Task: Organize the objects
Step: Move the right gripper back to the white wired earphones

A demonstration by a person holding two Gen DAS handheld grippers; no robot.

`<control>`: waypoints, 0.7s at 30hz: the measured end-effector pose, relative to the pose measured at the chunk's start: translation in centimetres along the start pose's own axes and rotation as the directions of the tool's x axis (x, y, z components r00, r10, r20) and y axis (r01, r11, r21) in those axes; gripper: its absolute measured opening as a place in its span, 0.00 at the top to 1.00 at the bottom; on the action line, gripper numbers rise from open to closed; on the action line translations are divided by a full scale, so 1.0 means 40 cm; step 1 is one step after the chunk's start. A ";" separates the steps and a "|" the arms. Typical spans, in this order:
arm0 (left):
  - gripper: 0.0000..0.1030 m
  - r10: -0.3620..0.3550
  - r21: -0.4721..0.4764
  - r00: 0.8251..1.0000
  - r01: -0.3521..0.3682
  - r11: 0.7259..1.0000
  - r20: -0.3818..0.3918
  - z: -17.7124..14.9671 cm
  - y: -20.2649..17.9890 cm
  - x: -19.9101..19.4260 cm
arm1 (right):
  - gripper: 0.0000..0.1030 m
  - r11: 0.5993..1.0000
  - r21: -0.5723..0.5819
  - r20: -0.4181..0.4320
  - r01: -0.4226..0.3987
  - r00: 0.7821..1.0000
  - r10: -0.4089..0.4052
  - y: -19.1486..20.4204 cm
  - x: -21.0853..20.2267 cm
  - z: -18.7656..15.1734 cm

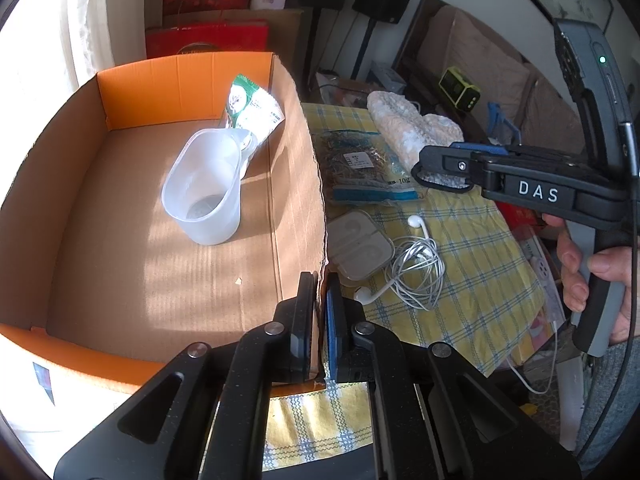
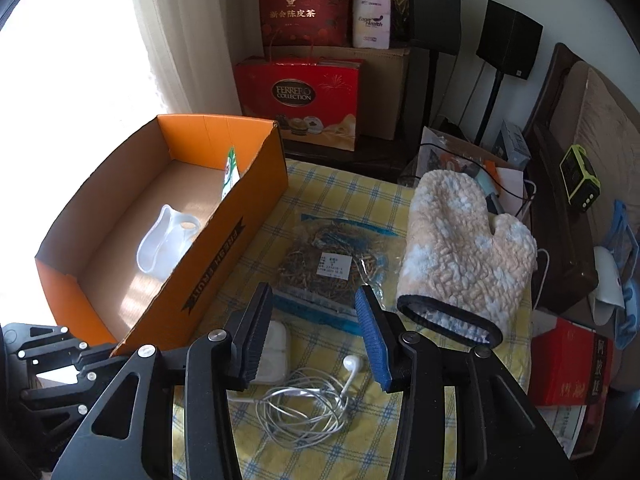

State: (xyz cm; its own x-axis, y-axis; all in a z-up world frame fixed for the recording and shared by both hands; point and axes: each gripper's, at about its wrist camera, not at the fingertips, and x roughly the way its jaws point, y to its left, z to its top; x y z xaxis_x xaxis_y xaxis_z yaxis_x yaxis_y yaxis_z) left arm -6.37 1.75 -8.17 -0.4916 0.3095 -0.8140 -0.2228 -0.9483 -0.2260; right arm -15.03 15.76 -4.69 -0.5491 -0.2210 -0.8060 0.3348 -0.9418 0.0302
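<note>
Our left gripper pinches the near right wall of the cardboard box, jaws nearly closed on it. Our right gripper hangs wide open, holding nothing, above the earphones on the bench; the mitt lies right.

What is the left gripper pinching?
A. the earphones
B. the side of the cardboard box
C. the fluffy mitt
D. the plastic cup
B: the left gripper is shut on the side wall of the cardboard box, while the earphones, mitt and cup lie untouched.
</note>
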 end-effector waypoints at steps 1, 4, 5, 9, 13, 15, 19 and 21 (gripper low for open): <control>0.95 0.001 0.000 1.000 -0.001 1.000 0.000 0.000 0.000 0.000 | 0.57 1.000 0.008 -0.005 0.000 1.000 0.000 -0.007 -0.002 -0.015; 0.95 0.004 0.002 1.000 -0.004 1.000 0.001 0.000 -0.001 0.003 | 0.57 0.999 0.030 -0.010 0.015 1.000 -0.015 -0.024 -0.011 -0.057; 0.95 0.006 0.003 1.000 -0.006 1.000 0.001 0.000 -0.002 0.003 | 0.57 0.999 0.034 -0.012 0.022 1.000 -0.022 -0.029 -0.014 -0.070; 0.95 0.003 0.001 1.000 -0.003 1.000 0.001 -0.002 -0.002 0.004 | 0.57 0.998 0.056 -0.018 0.012 1.000 -0.011 -0.038 -0.027 -0.118; 0.95 0.005 -0.002 1.000 -0.005 1.000 0.002 -0.002 -0.002 0.003 | 0.56 0.998 0.064 -0.031 -0.006 0.999 0.008 -0.037 -0.025 -0.163; 0.95 0.009 -0.001 1.000 -0.009 1.000 0.002 -0.002 -0.003 0.003 | 0.56 0.998 0.068 -0.042 -0.013 0.999 0.016 -0.034 -0.013 -0.181; 0.95 0.010 -0.002 1.000 -0.010 1.000 0.001 -0.002 -0.003 0.003 | 0.55 0.997 0.072 -0.058 -0.021 0.998 0.025 -0.029 0.016 -0.207; 0.95 0.011 -0.001 1.000 -0.011 1.000 -0.001 -0.001 -0.003 0.003 | 0.50 0.997 0.074 -0.061 -0.028 0.998 0.032 -0.027 0.031 -0.216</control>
State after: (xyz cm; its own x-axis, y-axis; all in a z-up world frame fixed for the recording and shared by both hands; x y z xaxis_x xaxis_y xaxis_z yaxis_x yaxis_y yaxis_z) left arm -6.37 1.89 -8.27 -0.4935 0.2987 -0.8169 -0.2159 -0.9519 -0.2176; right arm -9.45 18.68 -10.85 -0.4901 -0.2354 -0.8393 0.2922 -0.9515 0.0963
